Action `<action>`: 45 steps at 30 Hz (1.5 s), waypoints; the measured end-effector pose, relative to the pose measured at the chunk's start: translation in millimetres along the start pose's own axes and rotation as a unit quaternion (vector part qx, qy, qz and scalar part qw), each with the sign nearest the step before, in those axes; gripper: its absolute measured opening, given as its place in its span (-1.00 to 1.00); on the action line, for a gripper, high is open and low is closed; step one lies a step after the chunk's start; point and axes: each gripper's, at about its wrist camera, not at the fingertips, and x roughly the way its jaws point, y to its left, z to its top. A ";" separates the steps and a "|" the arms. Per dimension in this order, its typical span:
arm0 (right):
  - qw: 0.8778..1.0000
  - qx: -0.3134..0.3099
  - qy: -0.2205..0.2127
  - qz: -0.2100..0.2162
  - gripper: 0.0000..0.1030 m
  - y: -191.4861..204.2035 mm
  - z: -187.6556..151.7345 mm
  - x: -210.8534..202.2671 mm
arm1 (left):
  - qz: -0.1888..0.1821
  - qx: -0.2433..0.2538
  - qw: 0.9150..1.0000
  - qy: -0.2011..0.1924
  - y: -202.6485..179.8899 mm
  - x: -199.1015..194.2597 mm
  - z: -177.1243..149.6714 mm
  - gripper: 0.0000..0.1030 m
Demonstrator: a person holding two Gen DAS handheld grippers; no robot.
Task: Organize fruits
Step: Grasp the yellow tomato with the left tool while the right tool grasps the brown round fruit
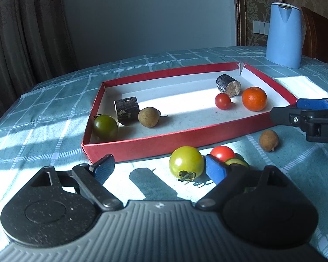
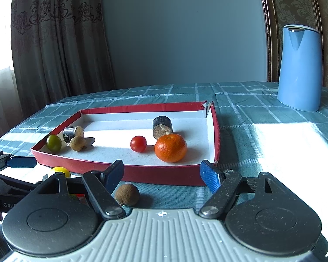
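A red box with a white floor lies on the table. It holds an orange, a red cherry tomato, a green tomato, a brown round fruit and two dark cane pieces. On the cloth in front lie a yellow-green tomato, a red tomato and a brown fruit. My left gripper is open, the yellow-green tomato between its fingers. My right gripper is open and empty above the brown fruit.
A blue jug stands at the back right on the checked tablecloth. A dark green fruit is partly hidden behind my left gripper's right finger. Curtains hang behind the table's left edge.
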 end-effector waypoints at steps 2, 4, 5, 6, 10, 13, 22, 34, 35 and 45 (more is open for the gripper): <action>1.000 -0.002 0.001 0.000 0.49 0.6 -0.2 0.0 | -0.002 0.000 1.000 0.001 -0.9 0.7 0.1 0.61; 1.000 -0.002 0.002 0.000 0.49 0.5 -0.4 0.0 | -0.018 0.001 1.000 0.001 0.4 -0.7 -0.9 0.30; 1.000 -0.001 0.003 0.001 0.49 0.4 -0.2 0.2 | -0.035 -0.001 0.999 0.003 1.6 -2.0 -1.5 0.09; 1.000 -0.001 0.003 0.001 0.49 0.2 -0.2 0.3 | -0.046 0.001 0.999 0.006 0.9 -2.4 -2.2 -0.01; 1.000 0.000 0.012 0.000 0.49 -0.4 -0.2 2.8 | -0.061 0.005 0.998 0.004 -1.3 -0.9 -1.7 -0.15; 1.000 0.000 0.015 0.000 0.49 -0.2 -0.6 3.7 | -0.067 -0.007 0.998 0.011 1.1 4.3 0.8 -0.15; 1.000 -0.004 0.028 0.008 0.49 -1.5 -1.4 4.1 | -0.041 0.005 0.999 0.003 -0.4 -4.0 -4.8 -0.43; 0.995 -0.072 0.060 0.019 0.49 21.0 -6.0 10.8 | -0.012 -0.014 1.000 0.010 8.6 -1.7 -5.2 -0.42; 0.995 -0.076 0.068 0.017 0.49 22.5 -6.4 13.2 | -0.012 -0.014 1.000 0.011 8.8 -1.8 -5.2 -0.42; 0.992 -0.083 0.093 0.016 0.44 28.7 -5.3 26.2 | -0.009 -0.011 1.000 0.010 7.5 -1.8 -5.6 -0.40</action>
